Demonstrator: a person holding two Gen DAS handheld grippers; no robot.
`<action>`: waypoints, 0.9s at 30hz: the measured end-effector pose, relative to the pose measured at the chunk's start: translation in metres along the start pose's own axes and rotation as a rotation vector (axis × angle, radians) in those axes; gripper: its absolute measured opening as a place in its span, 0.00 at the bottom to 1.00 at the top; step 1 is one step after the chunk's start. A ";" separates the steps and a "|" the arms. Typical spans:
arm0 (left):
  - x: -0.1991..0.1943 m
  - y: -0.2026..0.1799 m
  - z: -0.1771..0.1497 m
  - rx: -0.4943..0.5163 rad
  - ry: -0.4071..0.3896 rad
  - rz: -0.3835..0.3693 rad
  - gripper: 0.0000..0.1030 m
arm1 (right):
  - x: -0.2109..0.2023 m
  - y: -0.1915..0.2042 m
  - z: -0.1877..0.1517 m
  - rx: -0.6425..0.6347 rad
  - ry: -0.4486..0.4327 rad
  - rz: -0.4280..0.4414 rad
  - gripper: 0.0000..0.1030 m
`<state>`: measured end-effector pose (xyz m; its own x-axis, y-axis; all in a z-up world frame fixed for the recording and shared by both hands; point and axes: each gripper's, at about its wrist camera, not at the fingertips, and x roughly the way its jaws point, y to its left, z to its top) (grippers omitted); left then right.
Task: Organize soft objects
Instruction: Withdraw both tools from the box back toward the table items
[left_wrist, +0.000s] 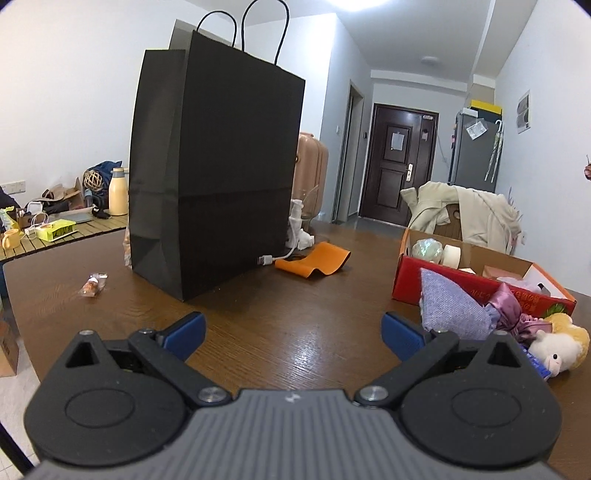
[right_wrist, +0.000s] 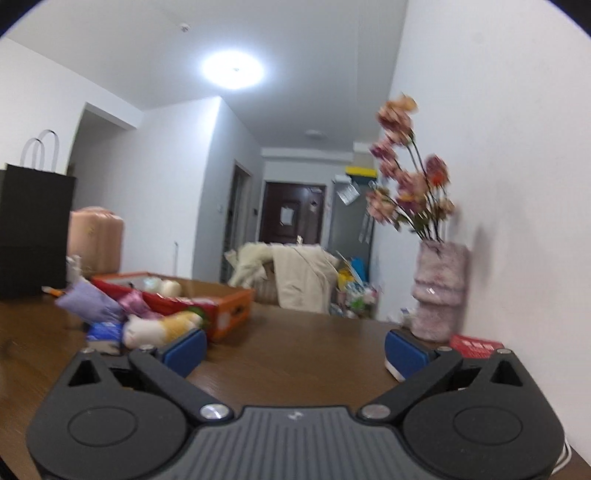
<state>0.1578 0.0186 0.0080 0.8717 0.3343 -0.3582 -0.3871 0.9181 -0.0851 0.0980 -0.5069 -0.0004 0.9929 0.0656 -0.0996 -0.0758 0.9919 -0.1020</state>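
Plush toy (left_wrist: 557, 347), purple pouch (left_wrist: 454, 306) and a satin bow (left_wrist: 509, 314) lay bunched together on the table (left_wrist: 277, 325), touching the near wall of the red box (left_wrist: 461, 291), with something blue half hidden under them. A tall black bag (left_wrist: 218, 173) stood upright to the left, well apart from the heap, its mouth too high to see into. From where I stood the step looked like a first reach, nothing yet gathered; whether the soft things were meant for the bag or the box, I couldn't say. To do it well, I'd have gone for the plush first, since it sat nearest the edge of the pile and free on top, closing across its fat middle rather than on an ear, and lifting straight up so the bow didn't drag along. The pouch would squash, so a pinch low on its body seemed safer than on its pointed corner. The left gripper (left_wrist: 293, 332) hung low over bare wood, jaws spread wide, holding nothing and touching nothing, the pile just off its right finger. The right gripper (right_wrist: 293, 350) was likewise wide open and empty, aimed past the box toward a vase (right_wrist: 439, 291) by the wall, the toys near its left finger; that view was blurred.
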 end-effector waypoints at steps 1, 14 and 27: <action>0.000 0.000 0.000 0.001 -0.001 -0.001 1.00 | 0.003 -0.005 -0.002 0.004 0.011 0.000 1.00; 0.008 -0.012 -0.005 0.029 0.023 -0.013 1.00 | 0.024 -0.004 -0.015 0.032 0.091 0.019 1.00; 0.020 -0.027 -0.006 0.055 0.050 -0.081 1.00 | 0.058 0.077 0.029 0.018 0.117 0.158 1.00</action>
<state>0.1842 -0.0010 -0.0026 0.8830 0.2491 -0.3979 -0.2978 0.9524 -0.0646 0.1522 -0.4240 0.0145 0.9513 0.2083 -0.2273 -0.2267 0.9722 -0.0580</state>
